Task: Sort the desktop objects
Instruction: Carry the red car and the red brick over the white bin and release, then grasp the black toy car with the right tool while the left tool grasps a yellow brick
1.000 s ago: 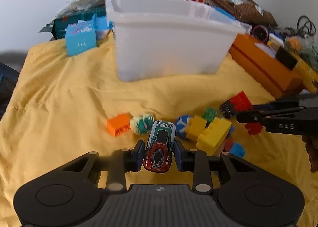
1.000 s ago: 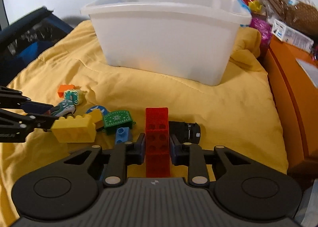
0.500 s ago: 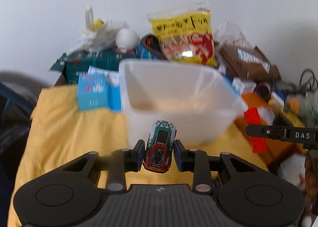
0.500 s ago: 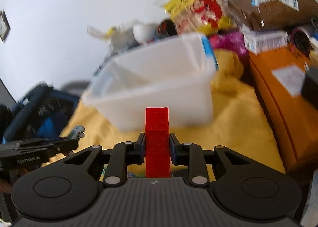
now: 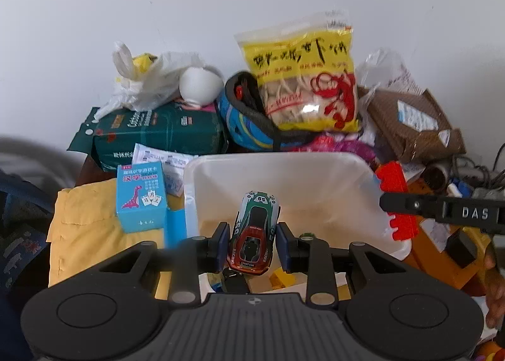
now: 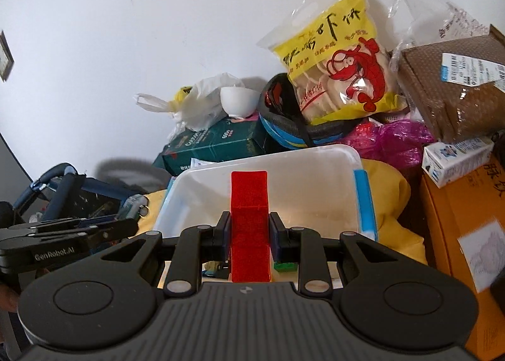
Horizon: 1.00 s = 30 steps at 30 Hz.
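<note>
Left wrist view: the left gripper (image 5: 252, 242) has its fingers (image 5: 221, 244) pinching a toy car (image 5: 254, 234) by its 2 sides, nose pointing away, green at the front and red-orange at the rear, marked 59. The car hangs in front of the open white tub (image 5: 353, 168), whose inside looks bare as far as it shows. At the right edge the right gripper (image 5: 391, 203) reaches in sideways, clamped on a red brick (image 5: 393, 177) near the tub's right rim. A light blue dinosaur box (image 5: 140, 200) stands on the yellow cloth (image 5: 85, 222) left of the tub. Behind the tub lean a yellow snack bag (image 5: 303, 76) and a dark green package (image 5: 157, 133).

Right wrist view: the right gripper's fingers (image 6: 223, 234) squeeze the red brick, standing upright between them, seen against the tub's near wall and opening. The left gripper shows at the left edge. An orange carton (image 6: 457, 219) sits right of the tub.
</note>
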Available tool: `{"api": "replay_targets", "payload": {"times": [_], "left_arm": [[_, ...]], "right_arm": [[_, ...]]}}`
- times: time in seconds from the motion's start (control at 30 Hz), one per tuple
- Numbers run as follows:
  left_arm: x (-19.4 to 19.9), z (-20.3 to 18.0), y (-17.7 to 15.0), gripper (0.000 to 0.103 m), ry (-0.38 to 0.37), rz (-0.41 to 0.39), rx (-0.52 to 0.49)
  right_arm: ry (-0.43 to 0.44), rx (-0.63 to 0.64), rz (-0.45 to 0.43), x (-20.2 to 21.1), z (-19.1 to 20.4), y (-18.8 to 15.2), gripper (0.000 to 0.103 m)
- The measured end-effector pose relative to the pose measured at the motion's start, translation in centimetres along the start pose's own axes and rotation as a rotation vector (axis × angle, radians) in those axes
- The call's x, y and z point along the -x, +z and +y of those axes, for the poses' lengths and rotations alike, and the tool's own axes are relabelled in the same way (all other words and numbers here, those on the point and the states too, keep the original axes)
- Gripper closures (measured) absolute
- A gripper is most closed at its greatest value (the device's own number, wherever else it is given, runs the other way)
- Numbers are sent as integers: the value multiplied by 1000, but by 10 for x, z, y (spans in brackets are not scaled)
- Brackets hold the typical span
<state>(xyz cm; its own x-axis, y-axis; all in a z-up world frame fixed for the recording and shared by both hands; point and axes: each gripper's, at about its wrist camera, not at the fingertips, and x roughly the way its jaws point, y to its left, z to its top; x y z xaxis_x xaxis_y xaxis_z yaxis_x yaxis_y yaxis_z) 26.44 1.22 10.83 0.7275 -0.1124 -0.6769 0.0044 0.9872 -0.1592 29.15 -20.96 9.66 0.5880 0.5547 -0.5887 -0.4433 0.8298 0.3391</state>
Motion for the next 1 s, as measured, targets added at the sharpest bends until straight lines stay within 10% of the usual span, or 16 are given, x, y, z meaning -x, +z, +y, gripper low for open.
{"api": "replay_targets", "payload": {"times": [0.27, 0.37, 0.57, 0.77, 1.0], "left_arm": [[-20, -2, 11, 68, 13, 43, 13], [-23, 1, 16, 53, 36, 32, 44], [-20, 9, 8, 49, 57, 16, 33], [9, 18, -56, 48, 44, -18, -17], [39, 23, -172, 48, 75, 31, 13]], "right_arm": [[-41, 7, 83, -29, 1, 15, 76], [-55, 17, 108, -38, 2, 15, 75], [-92, 21, 107, -47, -1, 14, 56], [-54, 59, 81, -23, 4, -18, 50], [-43, 172, 116, 24, 29, -136, 31]]}}
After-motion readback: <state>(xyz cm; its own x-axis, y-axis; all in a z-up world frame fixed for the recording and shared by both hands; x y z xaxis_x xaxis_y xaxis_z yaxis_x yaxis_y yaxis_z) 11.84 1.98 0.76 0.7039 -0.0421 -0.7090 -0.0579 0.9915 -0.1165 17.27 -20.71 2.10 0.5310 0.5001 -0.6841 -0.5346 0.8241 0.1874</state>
